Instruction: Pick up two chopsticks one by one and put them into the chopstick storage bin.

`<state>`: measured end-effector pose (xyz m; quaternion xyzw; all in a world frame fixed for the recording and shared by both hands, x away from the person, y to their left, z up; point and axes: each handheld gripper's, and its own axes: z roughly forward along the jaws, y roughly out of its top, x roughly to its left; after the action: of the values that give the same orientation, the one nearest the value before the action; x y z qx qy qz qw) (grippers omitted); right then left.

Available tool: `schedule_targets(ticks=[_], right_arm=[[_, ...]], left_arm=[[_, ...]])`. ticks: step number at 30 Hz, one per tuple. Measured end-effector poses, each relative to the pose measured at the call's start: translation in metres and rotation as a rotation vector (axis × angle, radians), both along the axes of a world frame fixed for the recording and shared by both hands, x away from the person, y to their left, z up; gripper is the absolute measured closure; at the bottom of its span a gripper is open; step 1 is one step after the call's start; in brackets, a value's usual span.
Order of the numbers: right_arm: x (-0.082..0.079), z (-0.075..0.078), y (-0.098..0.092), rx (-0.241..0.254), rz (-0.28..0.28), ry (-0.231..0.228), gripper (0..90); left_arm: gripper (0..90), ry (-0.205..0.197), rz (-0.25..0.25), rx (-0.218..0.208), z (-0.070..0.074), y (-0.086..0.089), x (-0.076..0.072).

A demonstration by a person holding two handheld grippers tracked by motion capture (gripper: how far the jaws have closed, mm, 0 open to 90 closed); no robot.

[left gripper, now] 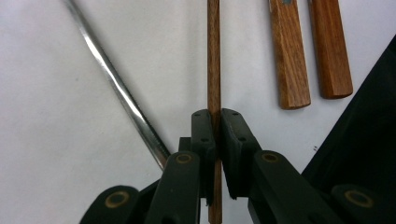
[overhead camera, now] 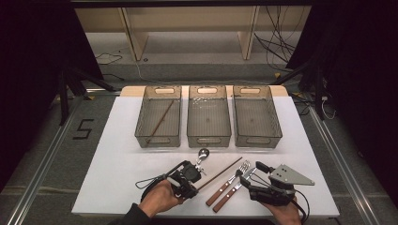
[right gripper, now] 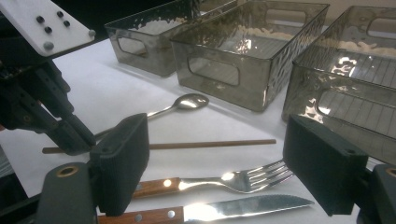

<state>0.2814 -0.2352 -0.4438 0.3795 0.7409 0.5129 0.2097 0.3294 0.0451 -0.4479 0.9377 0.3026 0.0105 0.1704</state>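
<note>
My left gripper is shut on the near end of a thin brown chopstick that lies on the white table. A metal spoon lies just left of it, with its handle running past the jaws. My right gripper stands open, low over the blade ends of a wooden-handled fork and knife. Nothing sits between its pads. Both wooden handles lie right of the chopstick.
Three clear grey bins stand in a row across the table's far half: left, middle, right. The left bin holds another chopstick. Beyond the table are shelf legs and cables on the floor.
</note>
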Motion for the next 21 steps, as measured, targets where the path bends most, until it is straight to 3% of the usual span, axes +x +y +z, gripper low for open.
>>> schedule_targets(ticks=[6, 13, 21], right_arm=[[0.0, 0.0, 0.0, 0.005, -0.002, 0.003, 23.5], [0.001, 0.0, -0.001, 0.007, -0.004, 0.006, 23.5], [0.0, 0.0, -0.001, 0.005, -0.005, 0.005, 23.4]], left_arm=[[83.8, -0.021, 0.011, -0.061, 0.018, 0.014, 0.004], [83.8, -0.063, 0.077, -0.162, 0.04, 0.038, 0.015], [83.8, -0.13, 0.179, -0.225, 0.057, 0.068, 0.033]])
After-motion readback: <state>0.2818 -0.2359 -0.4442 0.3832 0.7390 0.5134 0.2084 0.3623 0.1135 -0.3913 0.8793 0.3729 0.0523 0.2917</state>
